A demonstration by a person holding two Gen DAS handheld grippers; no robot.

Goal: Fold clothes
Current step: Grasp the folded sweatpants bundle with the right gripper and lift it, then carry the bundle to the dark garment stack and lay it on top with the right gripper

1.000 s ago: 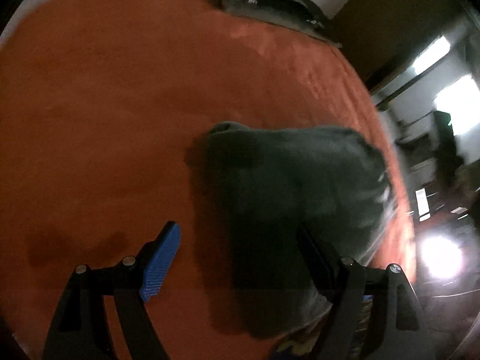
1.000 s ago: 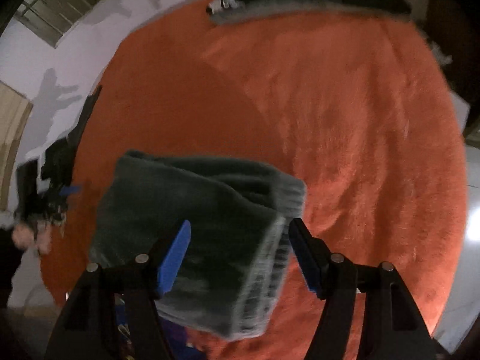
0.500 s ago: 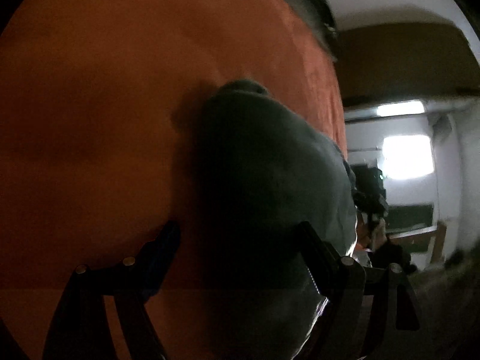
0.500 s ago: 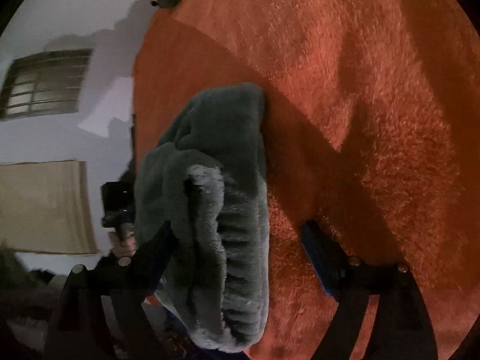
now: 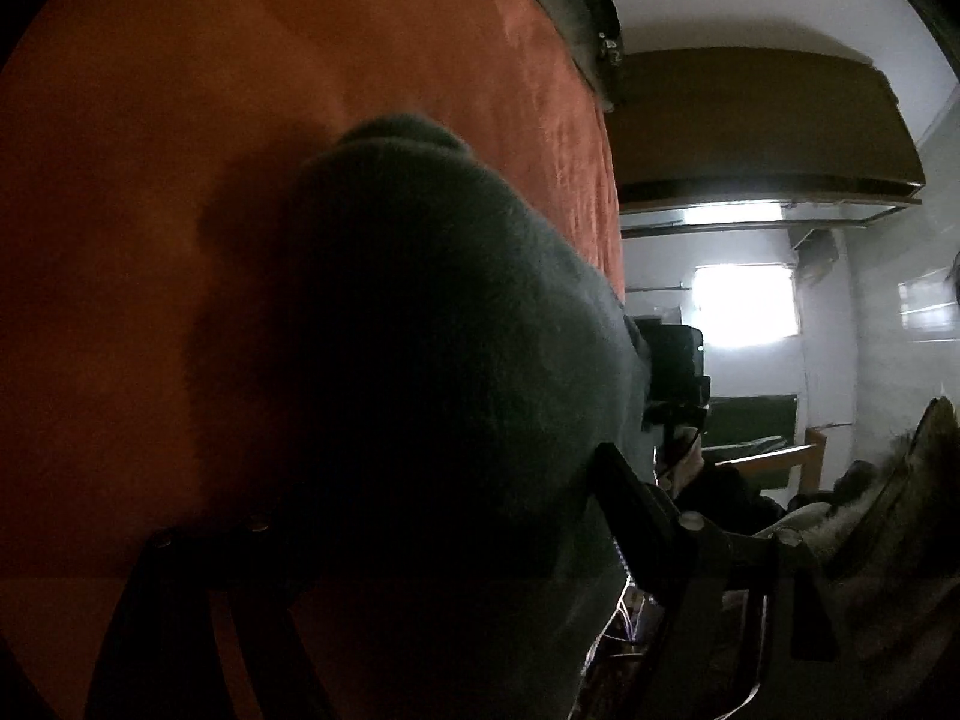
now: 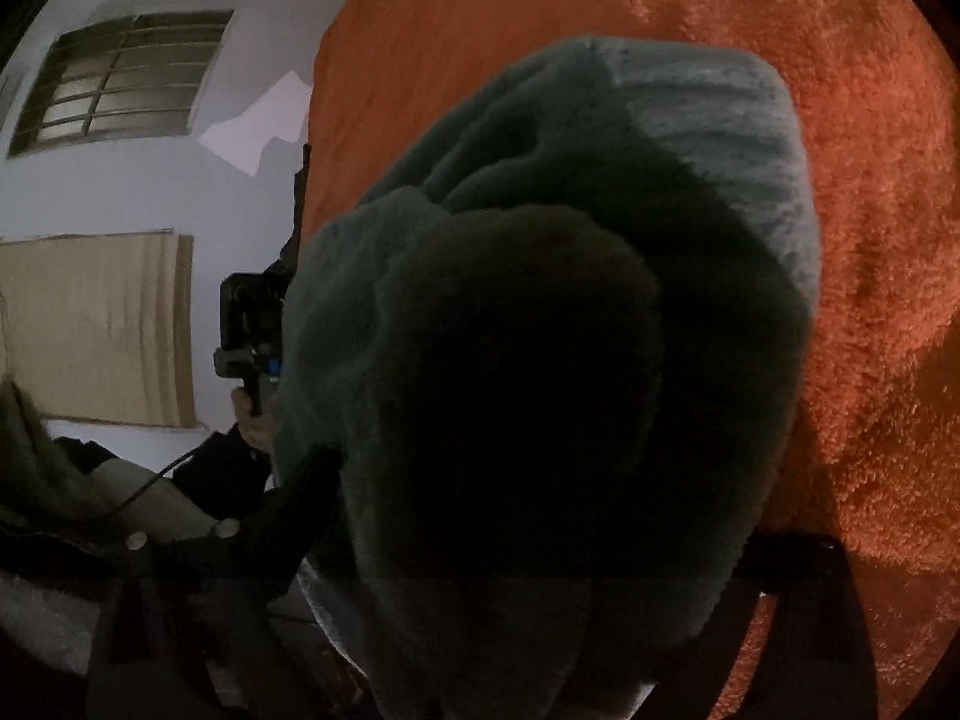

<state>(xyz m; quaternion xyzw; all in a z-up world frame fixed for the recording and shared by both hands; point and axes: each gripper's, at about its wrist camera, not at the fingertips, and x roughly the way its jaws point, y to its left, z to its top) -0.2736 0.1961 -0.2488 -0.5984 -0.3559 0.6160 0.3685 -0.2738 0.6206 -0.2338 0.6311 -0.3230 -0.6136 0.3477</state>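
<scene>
Folded grey fleece garment (image 6: 600, 312), bulky, ribbed hem, between left closing, right opening hand-held gripper jaws.

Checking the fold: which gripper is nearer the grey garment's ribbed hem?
Right. The right gripper, fingers opening, straddles the garment at its ribbed hem; the left gripper, fingers closing, straddles the opposite plain end.

- The left gripper (image 5: 444, 516) points downward, its fingers spread wide and closing, with the bulk of a dark folded garment (image 5: 432, 360) between them; whether the pads press it is lost in shadow.
- The right gripper (image 6: 540, 540) points downward too, fingers wide and opening, the same garment filling the gap between them.
</scene>
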